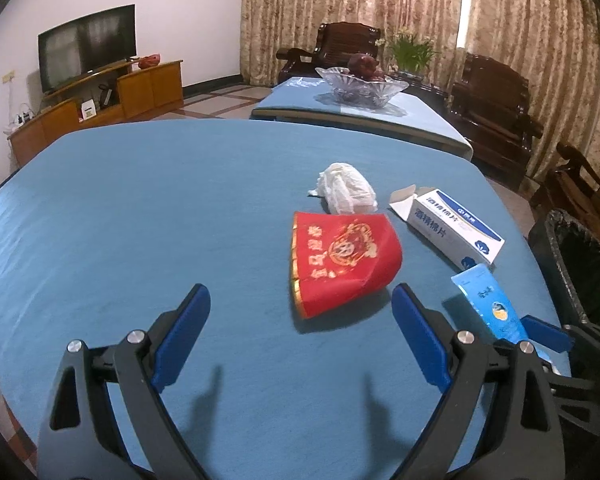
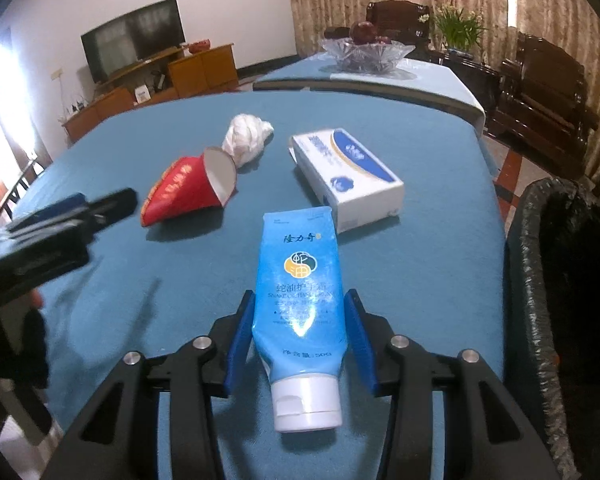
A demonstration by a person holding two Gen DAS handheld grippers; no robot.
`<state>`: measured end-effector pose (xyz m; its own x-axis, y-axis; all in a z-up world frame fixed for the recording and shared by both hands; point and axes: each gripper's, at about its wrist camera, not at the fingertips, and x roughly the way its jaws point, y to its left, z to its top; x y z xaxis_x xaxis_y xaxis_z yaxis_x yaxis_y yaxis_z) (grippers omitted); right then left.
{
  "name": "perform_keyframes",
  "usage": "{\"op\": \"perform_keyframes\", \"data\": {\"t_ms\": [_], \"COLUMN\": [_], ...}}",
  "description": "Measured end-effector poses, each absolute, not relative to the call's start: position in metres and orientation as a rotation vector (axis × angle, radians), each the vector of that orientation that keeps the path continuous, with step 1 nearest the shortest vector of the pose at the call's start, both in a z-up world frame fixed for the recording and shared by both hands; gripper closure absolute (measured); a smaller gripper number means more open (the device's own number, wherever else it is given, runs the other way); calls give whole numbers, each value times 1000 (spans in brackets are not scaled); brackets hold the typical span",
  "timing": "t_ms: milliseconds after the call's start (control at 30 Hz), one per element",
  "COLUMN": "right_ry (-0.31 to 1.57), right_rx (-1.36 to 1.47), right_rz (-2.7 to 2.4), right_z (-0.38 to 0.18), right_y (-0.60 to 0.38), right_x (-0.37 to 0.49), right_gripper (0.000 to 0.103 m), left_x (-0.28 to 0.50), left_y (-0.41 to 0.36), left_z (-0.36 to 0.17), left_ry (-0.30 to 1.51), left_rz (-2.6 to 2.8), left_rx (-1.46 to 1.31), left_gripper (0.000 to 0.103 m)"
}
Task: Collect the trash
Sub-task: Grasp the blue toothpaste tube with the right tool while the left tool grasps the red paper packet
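On the blue table (image 1: 140,208) lie a crushed red paper cup (image 1: 342,258), a crumpled white tissue (image 1: 348,188) and a white and blue box (image 1: 456,226). My left gripper (image 1: 300,300) is open and empty, just short of the red cup. My right gripper (image 2: 300,308) is shut on a blue hand cream tube (image 2: 298,280), cap toward the camera; the tube also shows in the left wrist view (image 1: 490,306). The cup (image 2: 192,190), tissue (image 2: 246,138) and box (image 2: 346,174) lie beyond it. The left gripper appears blurred at the left in the right wrist view (image 2: 72,212).
A black-lined trash bin (image 2: 548,280) stands off the table's right edge; it also shows in the left wrist view (image 1: 580,264). A second blue table with a glass fruit bowl (image 1: 360,86) is behind. Wooden chairs (image 1: 496,108) stand at the right, and a TV (image 1: 86,46) on its cabinet at the left.
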<state>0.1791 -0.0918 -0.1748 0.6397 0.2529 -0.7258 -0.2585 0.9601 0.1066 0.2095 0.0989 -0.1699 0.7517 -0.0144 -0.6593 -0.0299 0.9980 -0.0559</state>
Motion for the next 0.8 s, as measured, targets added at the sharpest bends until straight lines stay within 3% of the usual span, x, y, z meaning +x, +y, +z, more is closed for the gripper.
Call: {"op": "perform_keyframes", "data": {"t_ms": [300,800], "right_ry": [748,770], "right_rx": [19,44], "right_rz": [248,221], "right_z": [-148,-163], "right_y": [-112,-119], "right_x": [205,248], "right_gripper": [58,58], "left_x": [232,283], "left_y": [82,77], "left_z": [-164,-187], "left_ry": [707,809], "left_rz": [-14,4], "left_rx": [-81,-136], "left_gripper": [14,14]}}
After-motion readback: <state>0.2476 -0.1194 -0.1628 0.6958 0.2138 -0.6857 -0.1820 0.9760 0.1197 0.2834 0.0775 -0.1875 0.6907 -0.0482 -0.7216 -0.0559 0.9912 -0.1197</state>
